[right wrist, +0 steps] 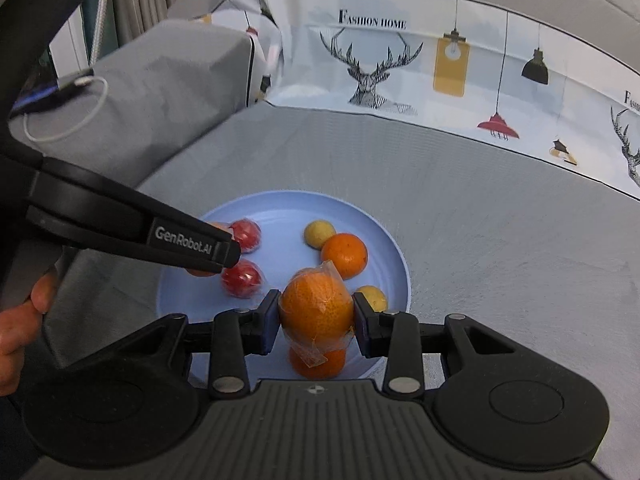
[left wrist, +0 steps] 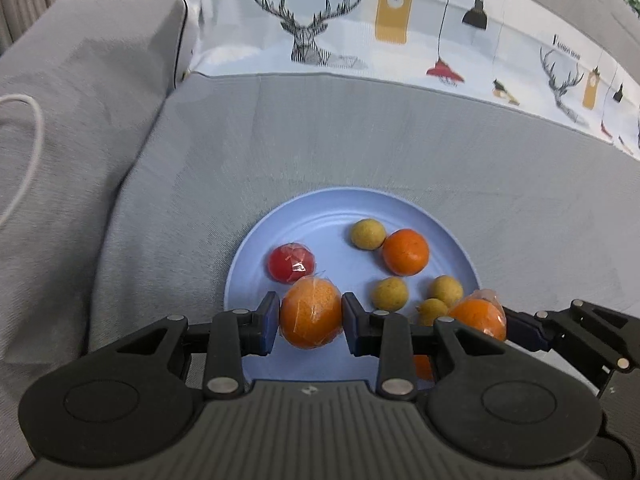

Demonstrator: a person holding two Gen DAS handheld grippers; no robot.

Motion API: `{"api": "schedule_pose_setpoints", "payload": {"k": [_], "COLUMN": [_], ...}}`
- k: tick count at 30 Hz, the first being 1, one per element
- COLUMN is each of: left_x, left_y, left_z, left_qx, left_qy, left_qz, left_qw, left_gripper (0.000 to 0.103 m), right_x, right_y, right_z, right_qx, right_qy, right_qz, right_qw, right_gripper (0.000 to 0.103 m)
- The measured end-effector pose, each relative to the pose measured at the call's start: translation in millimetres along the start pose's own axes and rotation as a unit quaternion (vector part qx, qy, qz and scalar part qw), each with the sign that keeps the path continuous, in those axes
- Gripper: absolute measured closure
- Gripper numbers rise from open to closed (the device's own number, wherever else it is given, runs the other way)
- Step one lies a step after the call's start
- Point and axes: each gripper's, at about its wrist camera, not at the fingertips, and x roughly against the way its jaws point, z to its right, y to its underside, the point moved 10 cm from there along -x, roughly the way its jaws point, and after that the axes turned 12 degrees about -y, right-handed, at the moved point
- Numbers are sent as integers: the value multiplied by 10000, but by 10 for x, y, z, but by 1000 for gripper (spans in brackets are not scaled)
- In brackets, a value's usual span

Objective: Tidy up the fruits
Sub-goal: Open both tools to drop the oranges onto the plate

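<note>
Since the job is to tidy fruit, blue plate (left wrist: 264,236): it sits flat on the grey sofa cover (left wrist: 320,140) so all the fruit has one home and cannot roll away
Left gripper (left wrist: 311,316): its two fingers are squeezed tight on the left wrapped orange (left wrist: 311,308), one pad on each side, so the round fruit does not slip
Left wrapped orange: it hangs over the plate at about 8 o'clock, just beside the red fruit (left wrist: 291,263). I cannot tell if it touches the plate
Right gripper (right wrist: 316,316): its fingers are clamped on the right wrapped orange (right wrist: 316,304) in the same way, from both sides
Right wrapped orange: it is over the plate at about 6 o'clock in the right view, right on top of another orange (right wrist: 318,362) that lies there
Bare orange (left wrist: 405,252): it rests on the plate at about 2 o'clock, touching a small yellow fruit (left wrist: 368,233)
Other yellow fruits: three more sit close together near 4 o'clock
Red fruits: the right view shows two, at about 9 o'clock, near the left gripper's tip
Wrap: the shiny film looks slippery, so I think a firm side grip is a good idea
Step now: I think both oranges are about to be set down on the plate
Next move: find a free spot, go low, then let the fingers go wide
What could go wrong: an orange let go on top of other fruit may roll off
</note>
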Motion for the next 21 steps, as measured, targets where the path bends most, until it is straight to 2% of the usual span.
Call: {"api": "schedule_pose_setpoints", "payload": {"k": [2,4,5,6,8,10,12,14,17,21], "left_x": [-70,-72,-42,5,143,282,444,656,997,1334], "left_y": [1,-23,-48,-76,-104,-84,-34,42,175,387], "left_z": [12,34,25,-2,-57,-74,-128,-193,-269,-309], "left_qx": [-45,-113,-86,-20,99,88,169,264,341,522], "left_qy": [-19,52,54,14,15,88,71,13,-76,-128], "left_qz": [19,149,250,367,535,484,452,503,591,514], "left_qw": [10000,9998,9996,9993,9985,9988,9988,9984,9976,9972], "left_gripper": [62,38,15,2,0,0,0,0,0,0], "right_x": [-75,-144,-158,-155,-88,56,225,433,727,1046], "right_y": [10,-10,-34,-63,-128,-175,-171,-139,-49,89], "right_z": [28,42,46,42,19,18,-12,-45,-125,-251], "right_qx": [30,67,105,160,300,385,441,391,297,96], "right_qy": [-13,-68,-78,-100,-144,-42,-55,-29,30,156], "right_qz": [-70,-120,-113,-90,-50,50,44,94,161,317], "right_qw": [10000,9999,9999,9998,9994,9992,9990,9992,9994,9993], "right_gripper": [64,63,59,53,19,9,7,1,1,1]}}
